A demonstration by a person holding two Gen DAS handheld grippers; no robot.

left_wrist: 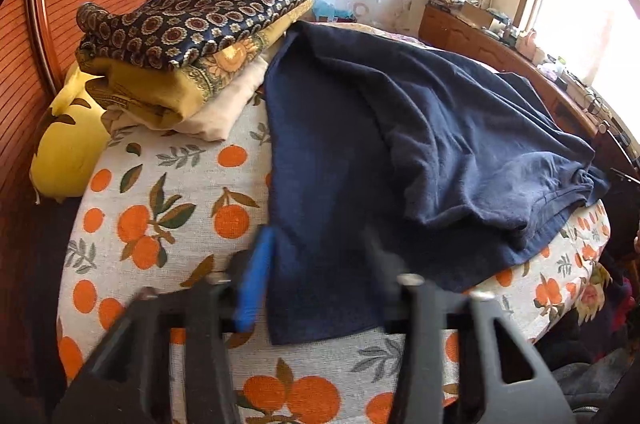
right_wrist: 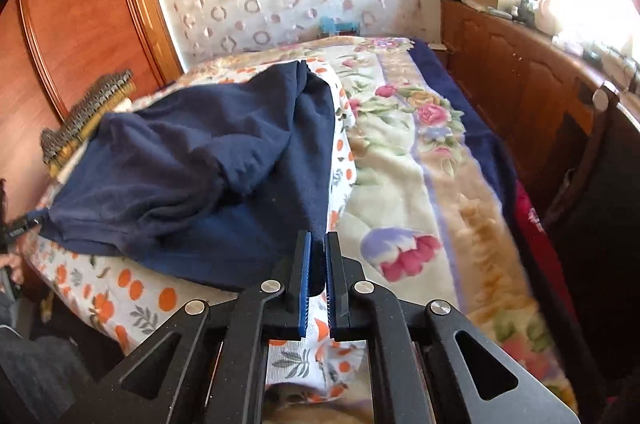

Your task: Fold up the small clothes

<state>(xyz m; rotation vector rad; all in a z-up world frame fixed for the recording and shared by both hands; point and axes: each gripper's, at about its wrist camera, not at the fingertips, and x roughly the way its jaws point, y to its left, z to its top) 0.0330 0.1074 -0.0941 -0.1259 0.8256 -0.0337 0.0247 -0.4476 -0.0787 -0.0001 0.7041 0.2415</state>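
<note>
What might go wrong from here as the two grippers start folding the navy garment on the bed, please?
1. The right gripper is shut on only a thin corner of the navy garment, so the fabric may slip out when lifted.
2. The left gripper is blurred, with the garment's near edge between its fingers; its grip cannot be confirmed, and an uneven lift could skew the fold.
3. The garment lies bunched, against the folded stack; dragging it might topple that stack.
</note>
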